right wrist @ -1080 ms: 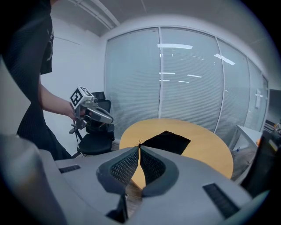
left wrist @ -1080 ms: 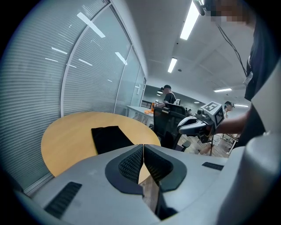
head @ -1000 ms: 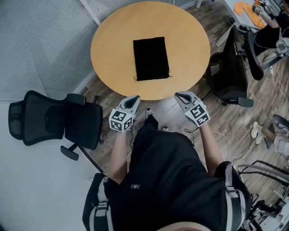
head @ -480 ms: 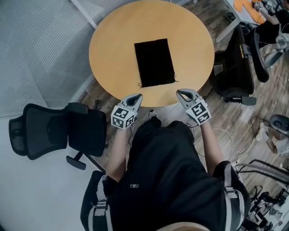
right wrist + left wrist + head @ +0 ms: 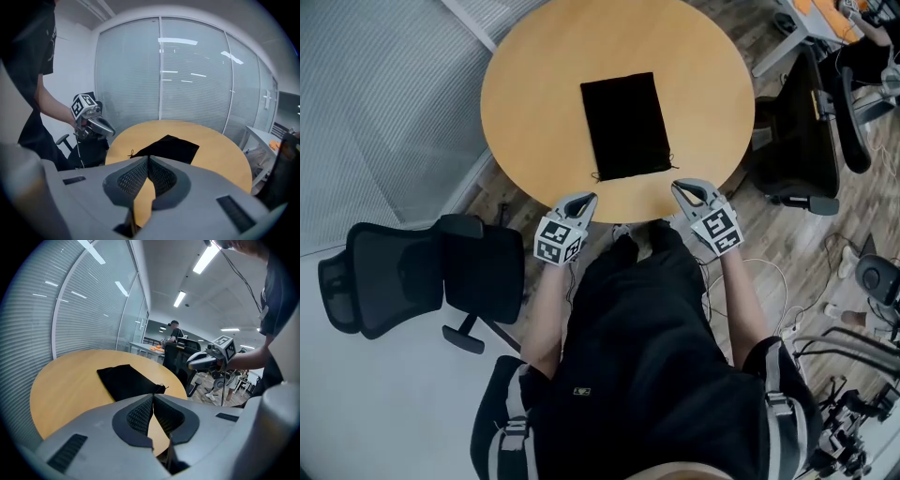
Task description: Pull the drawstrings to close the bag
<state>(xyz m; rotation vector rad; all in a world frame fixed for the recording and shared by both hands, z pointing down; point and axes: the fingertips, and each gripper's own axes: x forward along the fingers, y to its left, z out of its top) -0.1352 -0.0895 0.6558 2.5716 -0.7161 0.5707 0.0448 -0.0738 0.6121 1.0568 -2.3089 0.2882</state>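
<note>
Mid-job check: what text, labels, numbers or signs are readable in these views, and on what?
No readable text in any view.
Cubes on the left gripper and right gripper: square black-and-white marker patterns only, no letters.
Small pale mark on the person's shirt: too small to read.
Black bag: no print visible.

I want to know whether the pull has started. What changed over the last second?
Both grippers advanced toward the table: the left gripper and right gripper now reach its near edge, on either side of the near end of the black bag. Nothing was grasped, and both remain shut and empty. The bag lies flat, unmoved.
</note>
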